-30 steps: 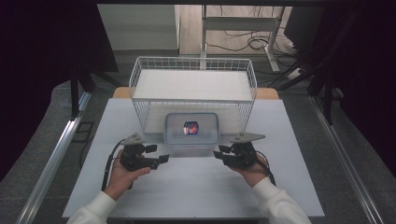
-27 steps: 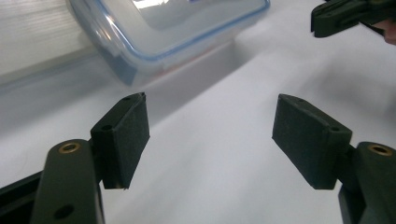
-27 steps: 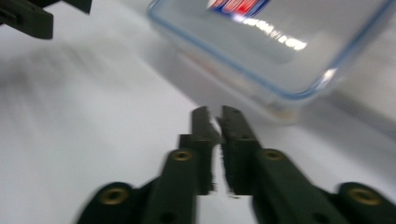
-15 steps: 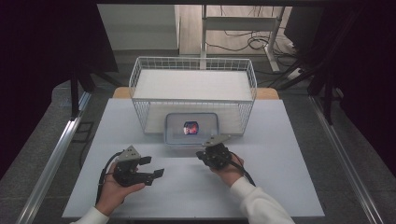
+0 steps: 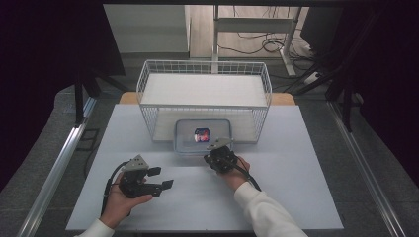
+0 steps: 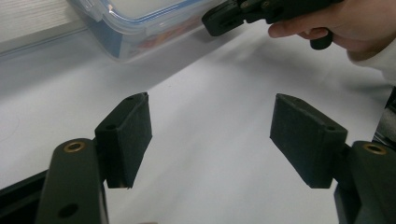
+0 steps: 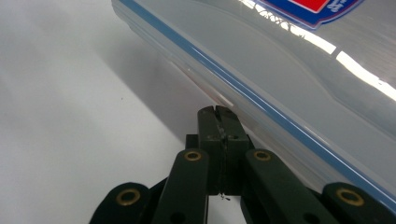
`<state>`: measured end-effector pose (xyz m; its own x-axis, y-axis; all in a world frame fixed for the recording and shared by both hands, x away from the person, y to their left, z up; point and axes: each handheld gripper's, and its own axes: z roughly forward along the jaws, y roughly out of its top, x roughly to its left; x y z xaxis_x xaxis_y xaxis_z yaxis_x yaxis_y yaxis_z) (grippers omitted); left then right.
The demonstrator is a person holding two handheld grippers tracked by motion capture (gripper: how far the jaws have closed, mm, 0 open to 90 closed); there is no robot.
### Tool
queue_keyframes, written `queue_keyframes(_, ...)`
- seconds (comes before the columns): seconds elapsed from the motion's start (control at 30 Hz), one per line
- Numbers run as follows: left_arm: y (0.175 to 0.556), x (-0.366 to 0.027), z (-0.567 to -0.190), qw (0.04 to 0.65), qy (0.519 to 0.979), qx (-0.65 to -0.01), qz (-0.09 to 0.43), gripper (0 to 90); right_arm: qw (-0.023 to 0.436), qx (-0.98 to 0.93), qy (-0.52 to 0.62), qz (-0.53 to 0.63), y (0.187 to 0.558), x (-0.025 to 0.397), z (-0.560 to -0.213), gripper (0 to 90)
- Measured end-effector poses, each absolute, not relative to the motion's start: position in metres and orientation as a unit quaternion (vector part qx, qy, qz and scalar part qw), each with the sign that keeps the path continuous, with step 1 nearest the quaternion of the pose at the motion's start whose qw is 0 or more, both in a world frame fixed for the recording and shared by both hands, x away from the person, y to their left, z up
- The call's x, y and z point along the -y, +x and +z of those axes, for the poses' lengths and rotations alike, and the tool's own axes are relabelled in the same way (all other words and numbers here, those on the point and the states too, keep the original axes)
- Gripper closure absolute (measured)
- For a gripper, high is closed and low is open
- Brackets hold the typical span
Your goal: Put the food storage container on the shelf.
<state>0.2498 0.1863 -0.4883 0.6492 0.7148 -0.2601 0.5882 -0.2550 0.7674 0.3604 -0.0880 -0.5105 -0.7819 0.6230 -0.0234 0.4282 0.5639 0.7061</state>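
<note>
Nosing my right gripper (image 5: 216, 157), jaws pressed together on nothing, against the near edge of the lidded plastic container (image 5: 196, 129) before the wire basket (image 5: 205, 69), I judged a push was intended; my left gripper (image 6: 210, 135) waited agape, empty.

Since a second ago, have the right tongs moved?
Yes. The right tongs shifted left along the table, now shut at the front edge of the lidded container before the wire basket.

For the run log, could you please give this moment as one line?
right claw: shut, at near edge of lidded container | left claw: open, empty, over white table | wire basket: behind container
</note>
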Motion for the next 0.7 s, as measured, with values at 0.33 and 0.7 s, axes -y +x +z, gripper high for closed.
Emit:
queue_keyframes(0.33,0.251,-0.187,-0.49,0.445,0.792,-0.415,0.062,28.0,0.138,-0.869,0.301,0.366,0.362,0.081,-0.508,89.0)
queue_keyframes(0.7,0.252,-0.189,-0.489,0.454,0.785,-0.419,0.046,27.6,0.142,-0.859,0.31,0.383,0.367,0.079,-0.501,89.0)
